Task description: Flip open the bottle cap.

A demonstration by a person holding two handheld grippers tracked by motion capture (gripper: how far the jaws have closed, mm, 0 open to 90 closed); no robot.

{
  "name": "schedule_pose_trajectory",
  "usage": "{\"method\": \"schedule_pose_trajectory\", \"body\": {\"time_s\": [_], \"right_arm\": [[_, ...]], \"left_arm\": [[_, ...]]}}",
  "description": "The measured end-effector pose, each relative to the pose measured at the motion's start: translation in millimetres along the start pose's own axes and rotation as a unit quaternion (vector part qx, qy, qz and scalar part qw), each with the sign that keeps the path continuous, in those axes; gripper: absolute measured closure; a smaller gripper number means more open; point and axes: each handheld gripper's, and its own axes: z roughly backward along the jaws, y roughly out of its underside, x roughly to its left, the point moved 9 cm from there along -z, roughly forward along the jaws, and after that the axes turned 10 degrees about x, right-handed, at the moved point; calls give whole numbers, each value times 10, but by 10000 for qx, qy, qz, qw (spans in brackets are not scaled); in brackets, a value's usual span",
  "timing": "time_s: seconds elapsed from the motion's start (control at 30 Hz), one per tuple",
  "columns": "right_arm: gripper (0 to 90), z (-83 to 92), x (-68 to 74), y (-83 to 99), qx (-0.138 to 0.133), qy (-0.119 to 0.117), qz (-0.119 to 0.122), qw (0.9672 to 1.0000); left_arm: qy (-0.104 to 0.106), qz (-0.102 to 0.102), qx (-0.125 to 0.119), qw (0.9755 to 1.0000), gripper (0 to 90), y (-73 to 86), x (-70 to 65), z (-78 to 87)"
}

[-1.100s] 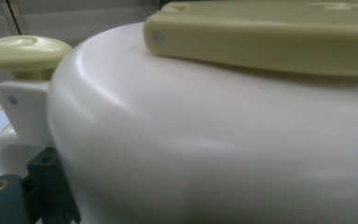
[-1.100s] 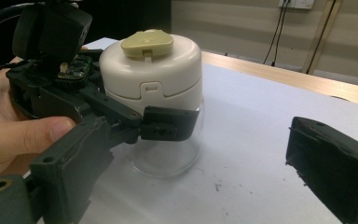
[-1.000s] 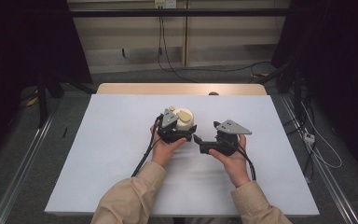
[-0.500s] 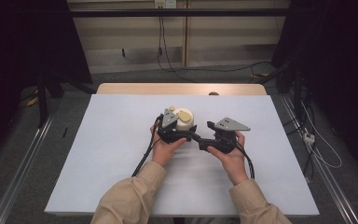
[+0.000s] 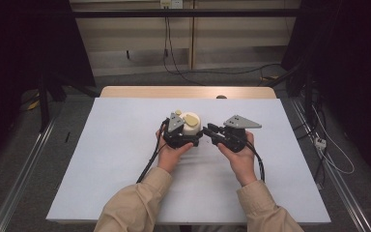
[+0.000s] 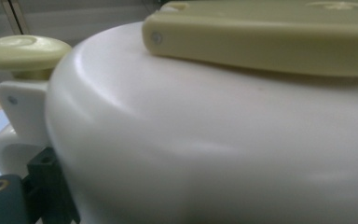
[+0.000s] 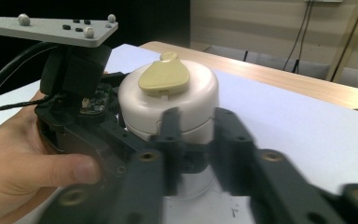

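Pretty dim room, dark on both sides. White-topped table with a wood strip at its far edge, pale panelled wall behind, cables over the grey floor, metal rails alongside.

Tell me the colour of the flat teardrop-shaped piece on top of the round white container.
Pale yellowish-beige, against the container's creamy white. The teardrop-shaped piece shows best in the right gripper view.

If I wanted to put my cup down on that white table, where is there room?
Plenty: the white table top is bare left of the left gripper, right of the right gripper, and along the far edge by the wooden strip. It is crowded only mid-table, where both grippers meet around the cream round container, and near the person's forearms.
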Motion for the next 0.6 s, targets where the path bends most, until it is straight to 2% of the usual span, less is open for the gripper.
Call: {"method": "schedule_pose_trajectory", "body": {"time_s": [0.07, 0.13, 0.37, 0.6], "right_arm": [[871, -15, 21, -5, 48, -96, 9, 9999], [900, -26, 37, -15, 75, -136, 83, 9998], [900, -78, 60, -55, 109, -238, 58, 9996], [900, -144, 97, -83, 182, -317, 145, 9992]], "left_arm": [[1, 2, -2, 10000, 57, 0, 0, -1], [1, 5, -5, 10000, 57, 0, 0, -1], [12, 4, -8, 10000, 57, 0, -1, 0], [-3, -10, 13, 10000, 57, 4, 3, 3]]}}
